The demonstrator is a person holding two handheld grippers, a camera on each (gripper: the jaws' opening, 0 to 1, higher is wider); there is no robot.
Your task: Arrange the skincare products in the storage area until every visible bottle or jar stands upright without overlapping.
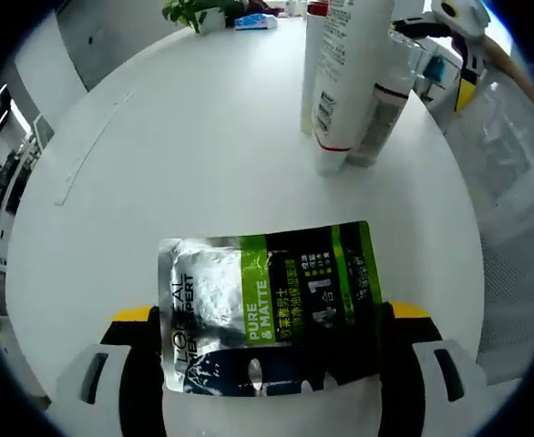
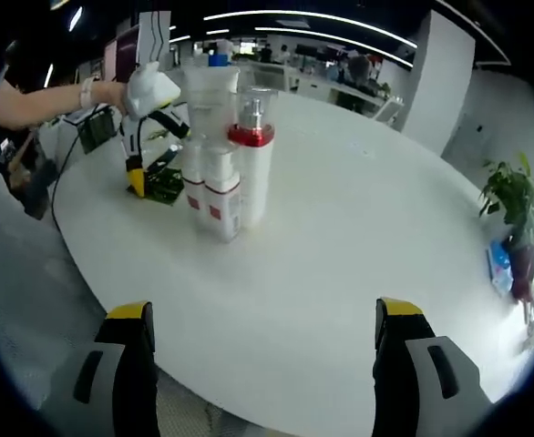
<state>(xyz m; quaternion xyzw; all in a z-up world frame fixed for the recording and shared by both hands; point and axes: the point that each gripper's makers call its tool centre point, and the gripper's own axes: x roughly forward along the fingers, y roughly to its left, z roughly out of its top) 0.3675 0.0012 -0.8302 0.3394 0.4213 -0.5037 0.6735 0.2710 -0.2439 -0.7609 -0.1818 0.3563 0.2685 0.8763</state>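
The round white surface (image 1: 203, 137) carries a tight cluster of upright white bottles (image 1: 344, 82) at its far right in the left gripper view. The left tool (image 1: 267, 364) is clamped on a silver-and-green L'Oréal sachet (image 1: 267, 300), held near and well apart from that cluster. The right tool (image 2: 262, 364) hangs with its jaws apart, empty, facing the bottles. The step in hand looks like carrying the sachet; next it likely needs standing beside the bottles without overlapping them.

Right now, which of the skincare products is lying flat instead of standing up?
The silver-and-green Pure & Matte sachet, lying flat on the white table between the left hand-held gripper jaws. The white bottles behind it stand upright in a tight cluster.
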